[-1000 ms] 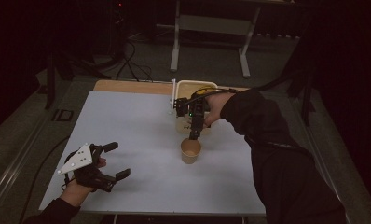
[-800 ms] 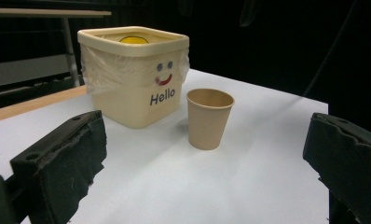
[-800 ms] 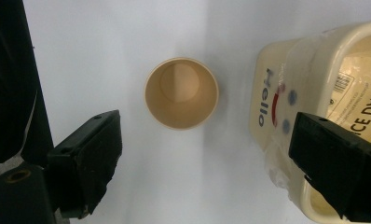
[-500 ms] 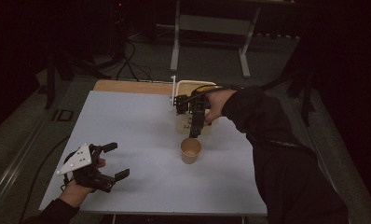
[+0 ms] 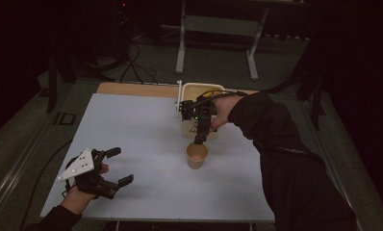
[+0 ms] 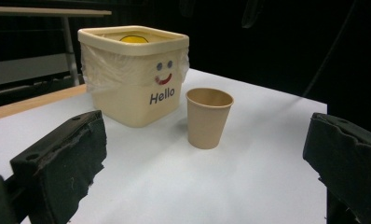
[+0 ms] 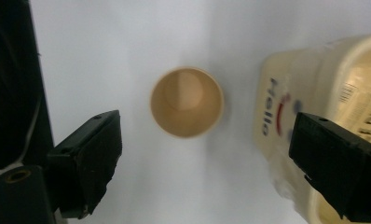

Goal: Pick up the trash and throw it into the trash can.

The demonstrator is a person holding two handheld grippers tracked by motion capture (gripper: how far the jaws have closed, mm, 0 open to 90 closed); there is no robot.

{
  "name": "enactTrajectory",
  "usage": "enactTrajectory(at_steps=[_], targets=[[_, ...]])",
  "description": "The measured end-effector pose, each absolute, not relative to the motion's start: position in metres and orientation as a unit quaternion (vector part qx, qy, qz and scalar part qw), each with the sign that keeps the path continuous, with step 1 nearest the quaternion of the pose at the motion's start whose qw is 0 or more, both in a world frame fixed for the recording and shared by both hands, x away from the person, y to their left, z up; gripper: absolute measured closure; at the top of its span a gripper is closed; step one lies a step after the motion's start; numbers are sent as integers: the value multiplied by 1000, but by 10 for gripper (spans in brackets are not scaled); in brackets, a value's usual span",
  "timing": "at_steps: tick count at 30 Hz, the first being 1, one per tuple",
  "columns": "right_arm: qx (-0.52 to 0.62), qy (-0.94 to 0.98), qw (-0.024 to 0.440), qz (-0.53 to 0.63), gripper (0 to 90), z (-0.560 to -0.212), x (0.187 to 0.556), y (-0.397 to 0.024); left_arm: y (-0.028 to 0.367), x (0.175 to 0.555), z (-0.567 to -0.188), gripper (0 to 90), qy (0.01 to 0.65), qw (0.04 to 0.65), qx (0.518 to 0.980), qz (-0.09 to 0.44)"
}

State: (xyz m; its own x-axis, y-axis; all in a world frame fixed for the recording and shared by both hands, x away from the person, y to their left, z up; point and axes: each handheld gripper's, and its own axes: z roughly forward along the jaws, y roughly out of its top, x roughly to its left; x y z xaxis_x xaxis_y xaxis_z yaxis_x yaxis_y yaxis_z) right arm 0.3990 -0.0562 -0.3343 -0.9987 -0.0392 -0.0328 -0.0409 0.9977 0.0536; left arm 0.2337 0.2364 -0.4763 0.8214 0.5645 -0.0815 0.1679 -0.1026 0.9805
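The room is dark all around, and I see a pale counter (image 5: pixel 132 134) with a wooden strip along its far edge. Behind it stands a grey metal frame (image 5: pixel 218 33) on the floor.

A small brown paper cup (image 5: pixel 197 156) stands upright on the counter, right of the middle. It is empty; I can look straight down into it in the right gripper view. Just behind it is a cream square tub (image 5: pixel 199 96) with a clear liner, a smiley face and the word "Hello" on its side. The cup and the tub are near each other but they do not touch.

My right gripper (image 5: pixel 199 139) hangs over the cup and points down at it. Its jaws are wide apart and hold nothing. In the right gripper view the cup sits in the gap between the two black jaws, and the tub is under the jaw on the right side of that view. I cannot tell if the jaw tips touch the cup rim. The right arm in its dark sleeve (image 5: pixel 271 134) reaches across from the right edge.

My left gripper (image 5: pixel 116 166) is at the near left part of the counter, well apart from the cup. Its jaws are spread wide too, with nothing in them. It looks across the counter at the cup and the tub.
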Motion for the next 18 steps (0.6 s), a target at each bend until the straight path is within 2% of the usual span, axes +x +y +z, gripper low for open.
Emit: enactTrajectory(at_steps=[18], targets=[[-32,999,-10,30,94,-387,396,-59,235,236,-477,6,250,617,729,157]])
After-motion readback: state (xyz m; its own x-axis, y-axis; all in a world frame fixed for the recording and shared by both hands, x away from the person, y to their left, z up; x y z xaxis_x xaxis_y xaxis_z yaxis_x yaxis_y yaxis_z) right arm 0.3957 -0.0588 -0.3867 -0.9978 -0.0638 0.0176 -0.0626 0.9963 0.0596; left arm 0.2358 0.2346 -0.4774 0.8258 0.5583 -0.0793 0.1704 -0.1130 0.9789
